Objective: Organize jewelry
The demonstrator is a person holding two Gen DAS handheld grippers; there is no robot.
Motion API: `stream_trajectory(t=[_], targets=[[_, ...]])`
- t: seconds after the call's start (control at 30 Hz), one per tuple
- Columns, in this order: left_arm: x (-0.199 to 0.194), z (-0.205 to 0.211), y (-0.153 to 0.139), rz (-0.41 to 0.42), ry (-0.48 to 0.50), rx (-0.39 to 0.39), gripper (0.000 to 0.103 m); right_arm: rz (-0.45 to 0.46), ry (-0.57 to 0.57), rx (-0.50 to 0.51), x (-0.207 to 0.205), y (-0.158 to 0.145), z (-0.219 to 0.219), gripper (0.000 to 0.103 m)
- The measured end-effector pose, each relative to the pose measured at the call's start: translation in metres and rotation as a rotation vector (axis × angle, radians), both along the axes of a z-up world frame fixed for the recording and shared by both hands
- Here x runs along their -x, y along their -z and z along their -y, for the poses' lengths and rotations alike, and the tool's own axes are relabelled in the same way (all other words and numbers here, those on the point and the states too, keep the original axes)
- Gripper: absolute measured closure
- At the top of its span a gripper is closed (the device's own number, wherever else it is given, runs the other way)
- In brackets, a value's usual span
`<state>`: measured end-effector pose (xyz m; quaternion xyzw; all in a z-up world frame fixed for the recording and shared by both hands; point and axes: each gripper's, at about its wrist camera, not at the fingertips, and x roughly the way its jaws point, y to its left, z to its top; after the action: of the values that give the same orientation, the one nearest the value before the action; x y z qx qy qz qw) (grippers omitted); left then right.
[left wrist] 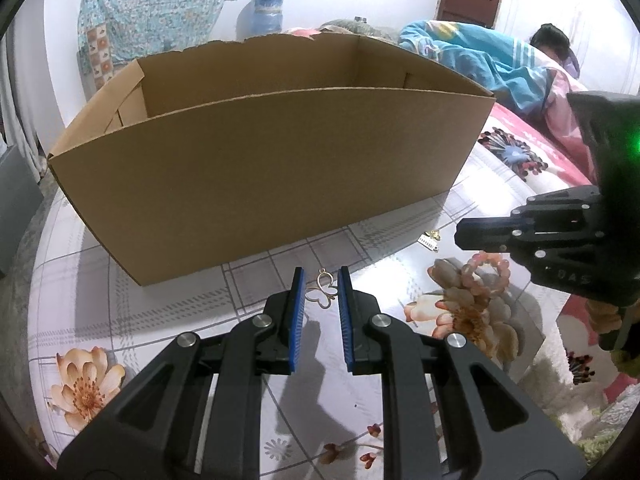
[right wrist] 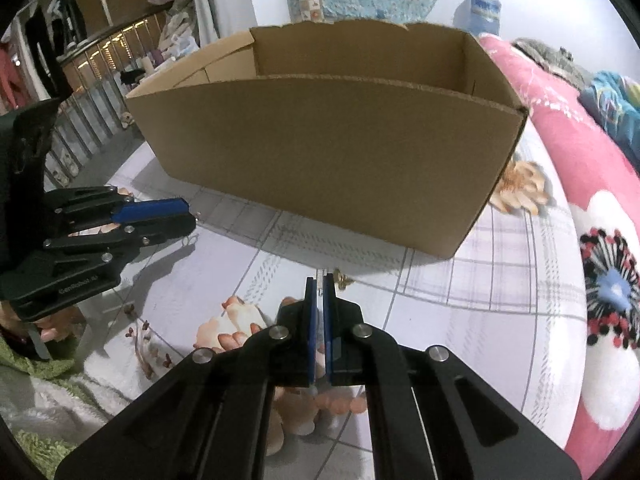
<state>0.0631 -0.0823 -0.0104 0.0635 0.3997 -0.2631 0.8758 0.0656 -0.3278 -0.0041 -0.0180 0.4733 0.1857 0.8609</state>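
Item: jewelry on a floral bedspread, to go into the box point(left wrist: 260, 160).

Left tongs point(left wrist: 321, 280): apart, holding nothing, a gold pendant point(left wrist: 322, 291) lying loose between the tips, likely lined up for a pinch.

Right tongs point(right wrist: 319, 280): clamped on a small white card point(right wrist: 319, 286) with a gold earring point(right wrist: 343, 279) just beside the tips, raised slightly toward the box ahead.

Bead bracelet point(left wrist: 486, 270): on the bedspread beneath the right tongs, unclaimed.
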Motion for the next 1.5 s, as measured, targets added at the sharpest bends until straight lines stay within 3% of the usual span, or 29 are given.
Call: stream_trajectory(t=[0.33,0.6,0.63,0.7,0.77,1.13,1.3,1.5], targets=[[0.002,-0.003,0.0,0.003,-0.01,0.0,0.088,-0.059,0.008,-0.009,-0.016,0.014,-0.011,0.097],[-0.002,-0.007,0.002,-0.007,-0.025,0.006,0.088,-0.107,-0.062,-0.111,-0.017,0.013,-0.023,0.096],[-0.002,-0.007,0.003,-0.007,-0.025,0.006,0.088,-0.104,-0.067,-0.11,-0.015,0.012,-0.024,0.095],[-0.002,-0.007,0.003,-0.008,-0.024,0.007,0.088,-0.087,-0.061,-0.101,-0.014,0.01,-0.021,0.075],[-0.002,-0.007,0.003,-0.01,-0.022,0.007,0.088,-0.061,-0.056,-0.083,-0.013,0.006,-0.018,0.07],[-0.001,-0.008,0.003,-0.008,-0.019,0.007,0.088,0.001,-0.174,0.055,-0.027,0.01,-0.024,0.07],[-0.001,-0.009,0.003,-0.008,-0.022,0.008,0.088,0.011,-0.202,0.097,-0.028,0.01,-0.024,0.081],[-0.001,-0.009,0.003,-0.007,-0.021,0.006,0.088,0.007,-0.212,0.123,-0.028,0.01,-0.028,0.082]])
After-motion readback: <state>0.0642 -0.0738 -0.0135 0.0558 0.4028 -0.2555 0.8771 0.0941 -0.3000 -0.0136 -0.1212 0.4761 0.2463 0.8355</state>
